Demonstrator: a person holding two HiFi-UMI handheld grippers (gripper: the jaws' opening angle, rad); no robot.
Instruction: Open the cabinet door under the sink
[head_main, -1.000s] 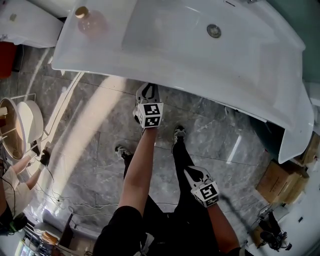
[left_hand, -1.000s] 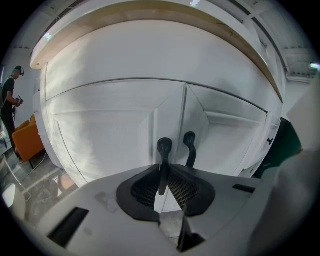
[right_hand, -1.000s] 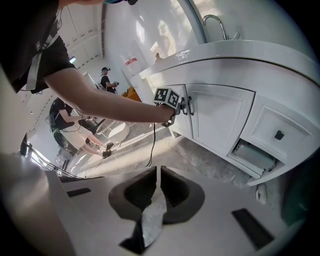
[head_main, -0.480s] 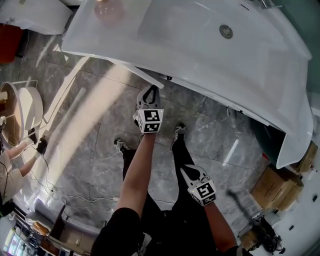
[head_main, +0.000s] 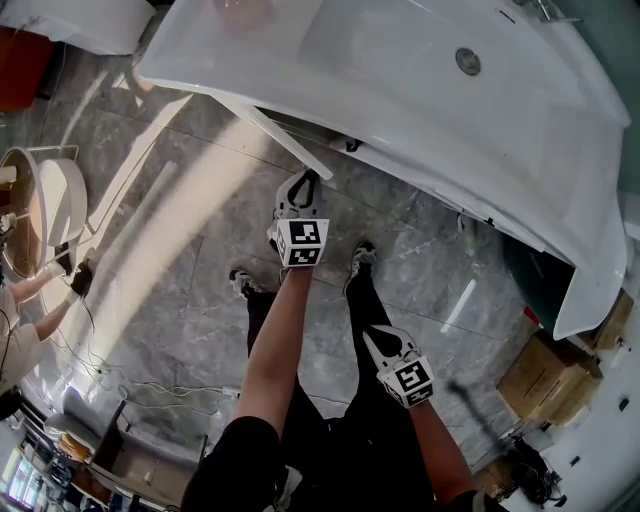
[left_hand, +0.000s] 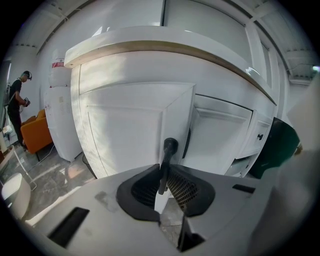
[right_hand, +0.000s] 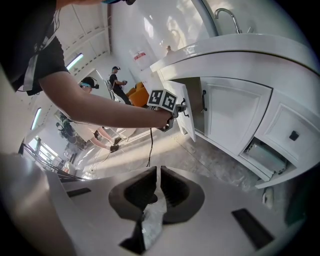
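Step in hand: pulling the cabinet door (left_hand: 127, 130) open; I judge it mid-swing, not finished.
Done so far: the handle is gripped and the door's free edge stands clear of the cabinet front, with a dark gap (right_hand: 196, 106) showing behind it in the right gripper view.
Left to do: swing the door wider until the inside is properly exposed, then let go. How far the hinge allows, I cannot tell.
Left tongs (left_hand: 162, 175): pinching the black handle (left_hand: 168, 149). The pads sit on either side of its stem and the knob end sticks up above them.
Right tongs (right_hand: 158, 175): pressed together with nothing between them, held low and well apart from the cabinet, taking no part.
Door position: under the sink (head_main: 400, 70), left-hand leaf of the pair. From the head view its top edge (head_main: 285, 140) angles out from under the sink rim toward the left tongs (head_main: 305, 182).
Door appearance: white with a recessed panel face and a glossy finish. The handle is mounted near the free edge.
Neighbouring door (left_hand: 222, 135): same white panel style, flush and shut, with its own dark handle (right_hand: 203, 106).
Floor: grey marbled tile, with the person's feet just beside the swing path.
Risk (judgement): grip is on a slim handle, so an off-line pull could let it slip.
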